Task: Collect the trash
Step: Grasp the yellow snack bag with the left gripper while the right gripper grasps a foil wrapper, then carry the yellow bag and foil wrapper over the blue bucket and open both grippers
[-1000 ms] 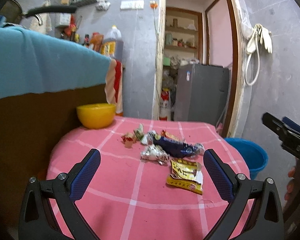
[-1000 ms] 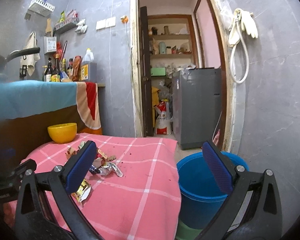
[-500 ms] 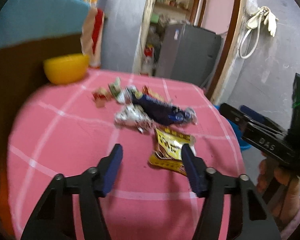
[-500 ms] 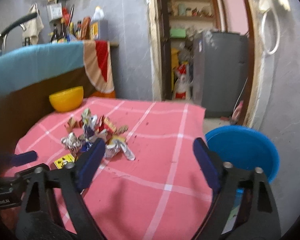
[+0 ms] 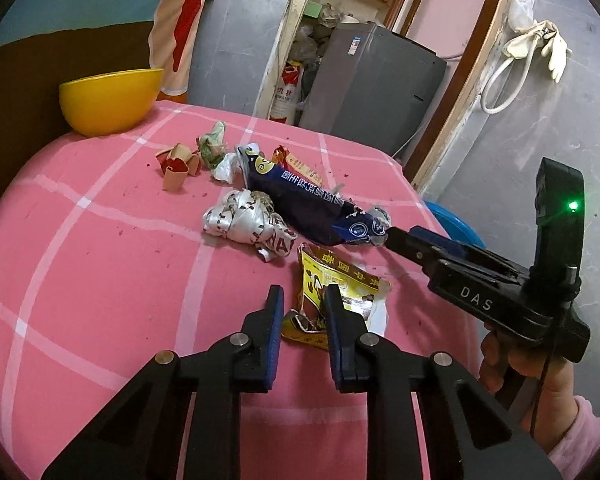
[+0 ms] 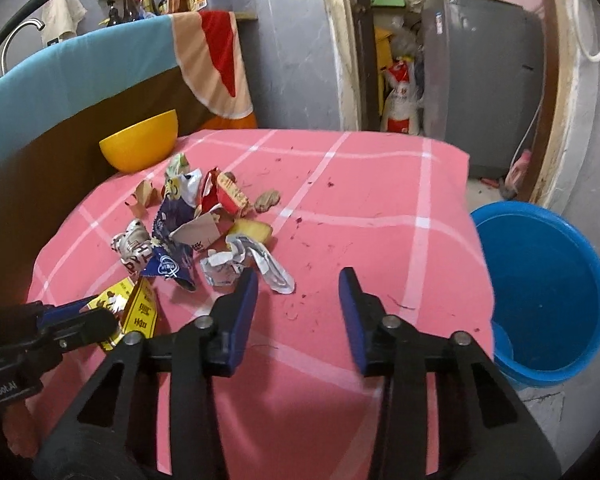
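A heap of wrappers lies on the pink checked tablecloth (image 5: pixel 100 280): a yellow snack bag (image 5: pixel 340 288), a dark blue bag (image 5: pixel 304 204), a crumpled silver wrapper (image 5: pixel 244 220) and small scraps (image 5: pixel 176 164). My left gripper (image 5: pixel 300 300) is narrowed around the near corner of the yellow bag, with its jaws still apart. In the right wrist view the yellow bag (image 6: pixel 136 308) lies at the left gripper's tips. My right gripper (image 6: pixel 296 284) is open and empty above the cloth, next to a white crumpled wrapper (image 6: pixel 236 260). A blue bucket (image 6: pixel 540 280) stands right of the table.
A yellow bowl (image 5: pixel 108 100) sits at the table's far left corner, against a brown cabinet under a teal cloth. A grey appliance (image 5: pixel 368 80) stands in the doorway behind. The table's right edge drops off beside the bucket.
Both grippers have moved forward and down toward the wrappers. My left gripper has narrowed around the yellow bag's corner. My right gripper has narrowed somewhat.
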The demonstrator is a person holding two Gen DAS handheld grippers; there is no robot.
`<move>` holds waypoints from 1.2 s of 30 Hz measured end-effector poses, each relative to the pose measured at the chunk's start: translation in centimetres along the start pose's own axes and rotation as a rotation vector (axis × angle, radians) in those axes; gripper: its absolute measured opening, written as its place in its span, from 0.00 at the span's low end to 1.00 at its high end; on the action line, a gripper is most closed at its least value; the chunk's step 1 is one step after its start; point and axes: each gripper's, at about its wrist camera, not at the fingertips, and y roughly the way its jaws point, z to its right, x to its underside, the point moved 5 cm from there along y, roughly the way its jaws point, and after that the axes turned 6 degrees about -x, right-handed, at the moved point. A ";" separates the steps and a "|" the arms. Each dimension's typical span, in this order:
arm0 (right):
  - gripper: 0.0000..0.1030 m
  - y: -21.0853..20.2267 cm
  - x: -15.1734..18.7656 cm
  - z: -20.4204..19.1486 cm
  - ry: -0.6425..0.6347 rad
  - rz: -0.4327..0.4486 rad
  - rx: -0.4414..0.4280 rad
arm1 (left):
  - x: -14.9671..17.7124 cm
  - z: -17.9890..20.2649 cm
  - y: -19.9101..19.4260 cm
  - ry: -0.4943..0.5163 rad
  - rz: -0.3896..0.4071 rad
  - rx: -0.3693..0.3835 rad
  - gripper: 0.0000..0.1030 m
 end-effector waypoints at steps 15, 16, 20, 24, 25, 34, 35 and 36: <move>0.34 0.0 -0.1 -0.9 -0.055 -0.003 -0.038 | 0.0 0.4 -0.2 0.017 0.018 -0.008 0.13; 0.34 -0.4 -0.1 -0.9 -0.055 0.008 -0.036 | 0.0 0.5 -0.3 0.019 0.025 -0.006 0.13; 0.33 -2.6 0.2 -0.6 -0.048 0.070 -0.022 | -0.1 1.8 -1.3 0.047 0.080 0.005 0.13; 0.34 -5.8 0.0 0.1 -0.032 0.177 0.000 | -0.8 3.9 -2.3 0.082 0.169 0.014 0.13; 0.34 -6.8 -0.2 0.4 -0.031 0.211 0.016 | -1.1 4.4 -2.5 0.090 0.191 0.016 0.13; 0.34 -14.2 -2.5 5.0 0.039 0.462 0.184 | -6.1 11.0 -3.3 0.157 0.417 0.077 0.13; 0.34 -15.0 -2.9 5.8 0.051 0.481 0.206 | -6.8 11.9 -3.2 0.164 0.440 0.090 0.13; 0.34 -15.5 -3.2 6.4 0.061 0.494 0.220 | -7.4 12.7 -3.0 0.172 0.464 0.099 0.13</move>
